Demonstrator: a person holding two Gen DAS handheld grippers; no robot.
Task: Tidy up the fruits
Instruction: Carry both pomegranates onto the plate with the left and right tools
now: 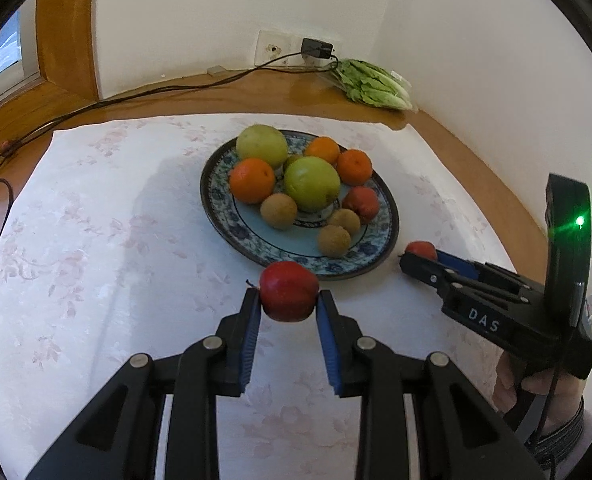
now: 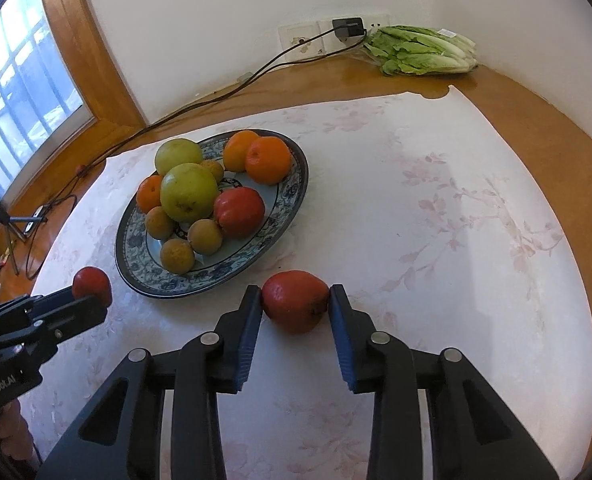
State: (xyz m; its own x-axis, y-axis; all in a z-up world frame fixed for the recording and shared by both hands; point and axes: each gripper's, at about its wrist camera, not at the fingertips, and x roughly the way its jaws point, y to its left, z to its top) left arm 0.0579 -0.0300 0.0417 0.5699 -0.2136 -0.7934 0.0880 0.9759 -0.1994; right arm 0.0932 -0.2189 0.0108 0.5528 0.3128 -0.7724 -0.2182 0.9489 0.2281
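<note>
- Centrally, a blue-and-white patterned plate (image 1: pixel 380 256) sits on a white cloth with faint pink flowers (image 1: pixel 96 220), and every place below is given from that plate.
- On the plate lie two large green fruits (image 1: pixel 312 184), three oranges (image 1: pixel 252 180), several small brown round fruits (image 1: pixel 279 211) and one red fruit (image 1: pixel 361 203).
- Just off the plate's near rim, the left gripper (image 1: pixel 289 300) is clamped on a red apple-like fruit (image 1: pixel 289 296); both blue pads press its sides, and the fruit looks raised off the cloth.
- To the right of the plate's near rim, close beside it, the right gripper (image 2: pixel 295 300) has its pads against a second red fruit (image 2: pixel 295 301), one on each side; this fruit rests on the cloth.
- In the left wrist view the right gripper (image 1: pixel 418 258) shows from the side, with a lit green light on its body and part of a hand (image 1: pixel 536 392) holding it.
- In the right wrist view the left gripper (image 2: pixel 92 294) shows at the plate's left, its red fruit (image 2: pixel 92 284) at the tips.
- Behind the plate, on bare wooden tabletop (image 2: pixel 536 120) by the wall, lies a bagged bunch of leafy greens (image 2: pixel 424 50).
- Beside the greens a black plug (image 2: pixel 348 26) sits in a wall socket, and its cable (image 2: pixel 216 96) runs leftward along the wood.
- Far left of the plate a window (image 2: pixel 16 92) with a wooden frame lets in daylight.
</note>
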